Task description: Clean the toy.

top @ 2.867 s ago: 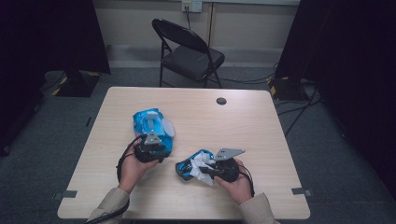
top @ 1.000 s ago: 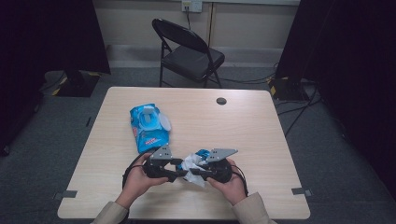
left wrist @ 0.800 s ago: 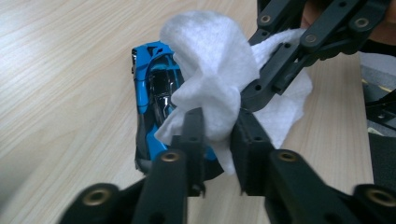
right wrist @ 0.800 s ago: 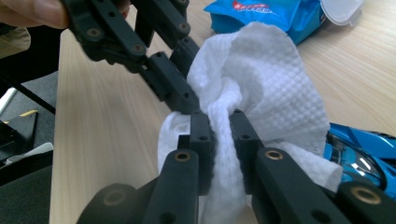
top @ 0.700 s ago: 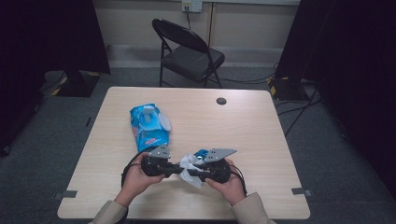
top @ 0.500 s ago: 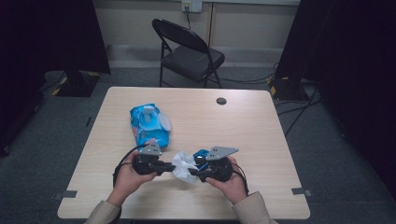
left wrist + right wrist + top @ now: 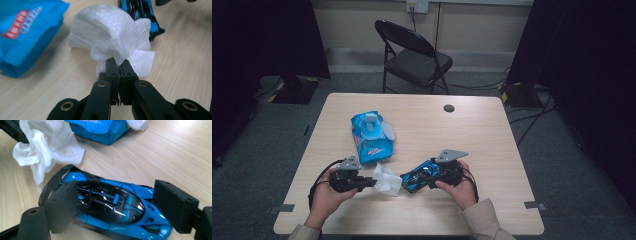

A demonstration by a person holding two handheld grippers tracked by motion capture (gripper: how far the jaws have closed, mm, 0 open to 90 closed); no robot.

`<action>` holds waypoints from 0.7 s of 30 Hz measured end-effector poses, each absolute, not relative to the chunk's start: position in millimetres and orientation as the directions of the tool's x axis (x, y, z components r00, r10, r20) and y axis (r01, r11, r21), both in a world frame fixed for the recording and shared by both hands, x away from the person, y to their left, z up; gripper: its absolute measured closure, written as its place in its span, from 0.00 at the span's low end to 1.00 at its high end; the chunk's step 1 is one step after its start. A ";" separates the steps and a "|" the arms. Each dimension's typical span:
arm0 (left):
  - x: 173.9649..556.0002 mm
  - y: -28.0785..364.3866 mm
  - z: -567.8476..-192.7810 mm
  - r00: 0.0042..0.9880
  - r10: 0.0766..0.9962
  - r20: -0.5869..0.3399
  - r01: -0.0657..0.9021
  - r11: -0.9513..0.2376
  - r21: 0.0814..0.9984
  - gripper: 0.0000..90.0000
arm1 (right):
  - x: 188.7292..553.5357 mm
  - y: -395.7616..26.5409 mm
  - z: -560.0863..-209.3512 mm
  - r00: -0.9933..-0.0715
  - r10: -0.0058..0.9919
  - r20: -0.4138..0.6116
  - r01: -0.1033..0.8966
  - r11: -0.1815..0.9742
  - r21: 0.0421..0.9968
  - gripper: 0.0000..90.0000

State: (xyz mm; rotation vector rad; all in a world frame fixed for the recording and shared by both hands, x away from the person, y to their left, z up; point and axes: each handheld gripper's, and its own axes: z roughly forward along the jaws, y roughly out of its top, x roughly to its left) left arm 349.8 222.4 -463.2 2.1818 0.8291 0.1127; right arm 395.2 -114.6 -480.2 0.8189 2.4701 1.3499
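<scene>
A crumpled white wipe hangs just above the table in my left gripper, which is shut on its bunched end. To its right a blue and black toy car lies on the table. My right gripper straddles the car. Its jaws have just been opening: the right pad stands apart from the car's side, and the left one overlaps its rear.
A blue pack of wipes with its white lid flipped open lies behind the left gripper. A small black disc sits near the far edge of the wooden table. A folding chair stands beyond.
The left gripper has drawn the wipe to the left, away from the car, where both grippers met a second ago. The right hand has stayed by the car.
</scene>
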 end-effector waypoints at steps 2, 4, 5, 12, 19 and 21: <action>349.5 220.2 -465.6 0.787 0.592 -0.176 0.524 -0.490 0.696 0.97 | 396.9 -109.5 -483.7 -0.832 0.550 0.073 0.365 0.443 0.819 0.21; 349.2 215.4 -470.1 0.791 0.586 -0.174 0.523 -0.501 0.689 0.97 | 398.0 -105.2 -486.2 -0.838 0.542 0.059 0.356 0.462 0.812 0.20; 349.2 211.1 -474.2 0.795 0.580 -0.178 0.525 -0.511 0.681 0.96 | 398.4 -103.3 -487.1 -0.843 0.536 0.055 0.351 0.468 0.811 0.19; 349.9 201.6 -482.7 0.803 0.567 -0.184 0.528 -0.532 0.662 0.93 | 400.7 -94.3 -494.9 -0.853 0.516 0.081 0.361 0.470 0.805 0.12; 351.8 199.7 -486.7 0.789 0.588 -0.181 0.524 -0.487 0.699 0.68 | 399.5 -94.5 -498.5 -0.849 0.521 0.087 0.359 0.448 0.819 0.11; 353.1 194.6 -487.9 0.796 0.586 -0.151 0.499 -0.495 0.711 0.55 | 399.2 -94.3 -498.8 -0.848 0.522 0.088 0.359 0.445 0.821 0.11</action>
